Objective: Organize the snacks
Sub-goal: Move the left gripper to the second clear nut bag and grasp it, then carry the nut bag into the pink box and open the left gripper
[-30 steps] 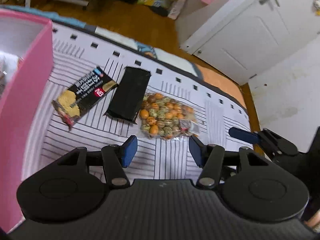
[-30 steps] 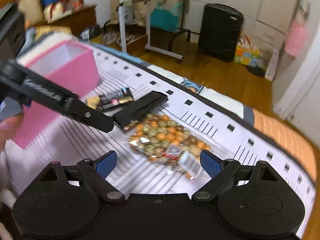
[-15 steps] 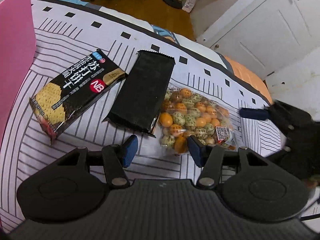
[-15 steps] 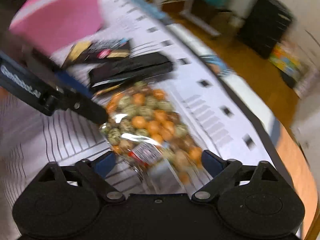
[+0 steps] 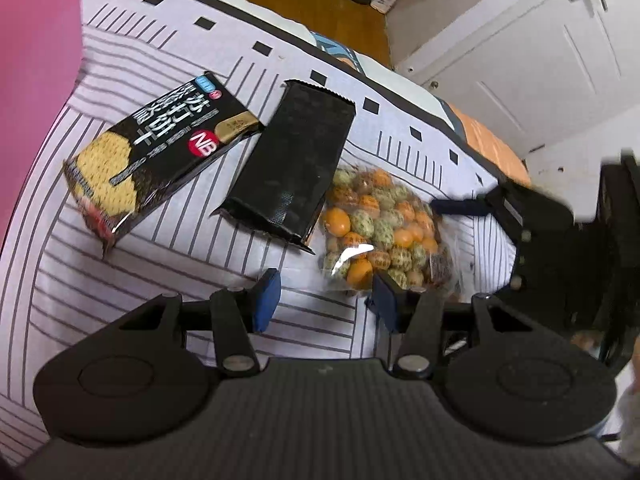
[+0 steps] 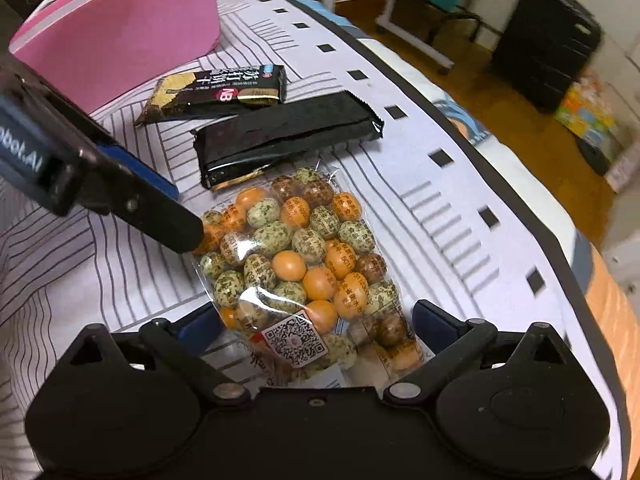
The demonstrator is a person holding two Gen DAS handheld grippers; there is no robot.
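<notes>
Here, going left to right in the left wrist view, the pink box (image 5: 36,60) fills the 9 to 11 o'clock edge on the striped bedsheet (image 5: 120,300). Toward 10 o'clock from centre lies the cracker pack (image 5: 160,156), flat, with the black wrapper pack (image 5: 294,164) just beside it at 12 o'clock. The clear bag of candy eggs (image 5: 376,232) sits at 2 o'clock, touching the black pack's lower corner. The left gripper (image 5: 326,300) is spread, holding nothing, its right finger at the bag's near edge. The right gripper (image 6: 316,326) stands spread wide, its fingers flanking the bag's near end without pinching it.
</notes>
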